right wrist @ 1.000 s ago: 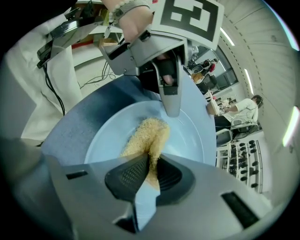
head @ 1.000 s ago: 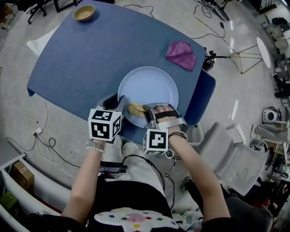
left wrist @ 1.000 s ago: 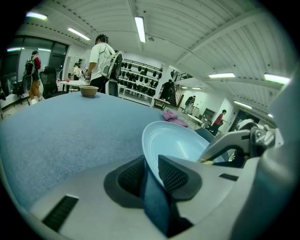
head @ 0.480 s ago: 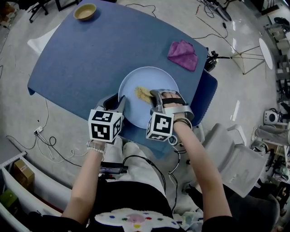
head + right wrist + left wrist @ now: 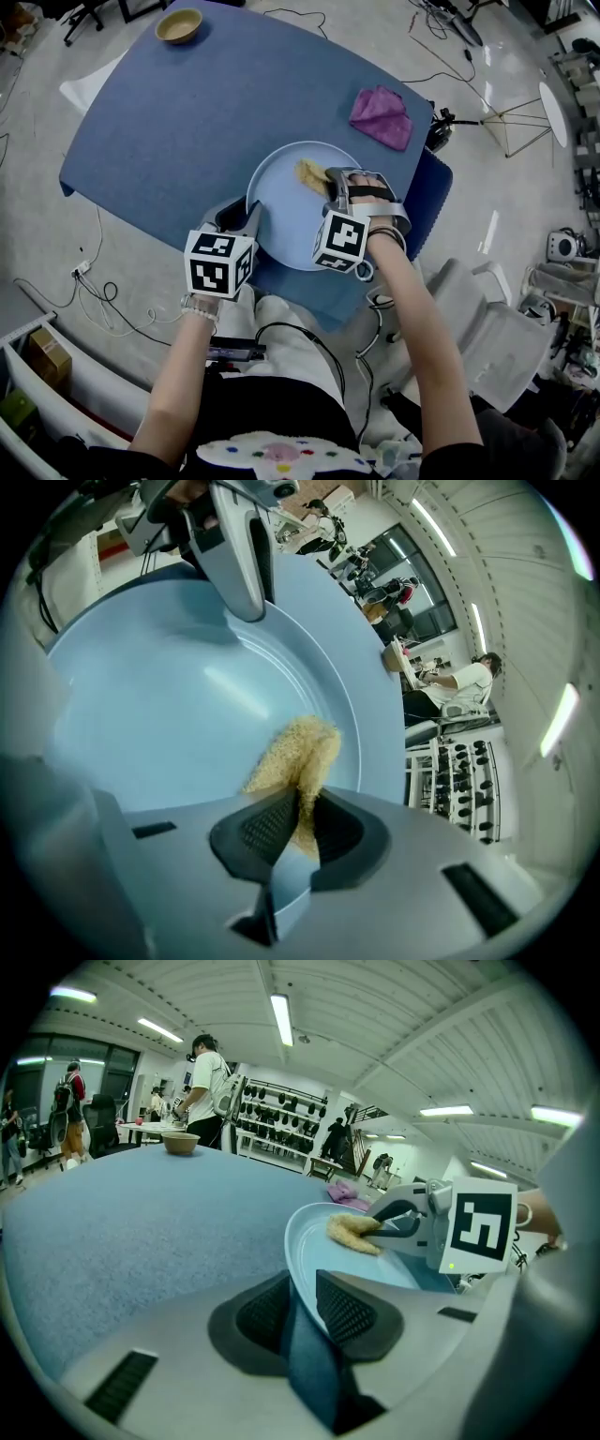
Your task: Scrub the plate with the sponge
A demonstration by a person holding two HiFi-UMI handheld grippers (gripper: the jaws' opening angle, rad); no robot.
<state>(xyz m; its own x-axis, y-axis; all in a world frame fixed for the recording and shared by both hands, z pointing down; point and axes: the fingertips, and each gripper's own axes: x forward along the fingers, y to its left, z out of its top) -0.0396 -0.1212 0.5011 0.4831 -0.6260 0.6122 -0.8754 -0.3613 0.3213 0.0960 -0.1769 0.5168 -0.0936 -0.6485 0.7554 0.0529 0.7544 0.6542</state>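
A pale blue plate (image 5: 281, 202) lies at the near edge of the blue table (image 5: 187, 122). My left gripper (image 5: 246, 217) is shut on the plate's near-left rim (image 5: 305, 1269), the rim pinched between its pads. My right gripper (image 5: 330, 183) is shut on a tan sponge (image 5: 310, 172), which presses on the plate's far-right part. In the right gripper view the sponge (image 5: 295, 757) sticks out from between the jaws onto the plate (image 5: 169, 705). The left gripper view shows the sponge (image 5: 354, 1232) and the right gripper (image 5: 389, 1225) over the plate.
A purple cloth (image 5: 382, 115) lies on the table's far right corner. A tan bowl (image 5: 178, 25) stands at the far left corner. Cables and a tripod lie on the floor around the table. People stand in the background of the left gripper view.
My right gripper has carried the sponge across the plate from its near middle to its far right. The left gripper has held the rim still.
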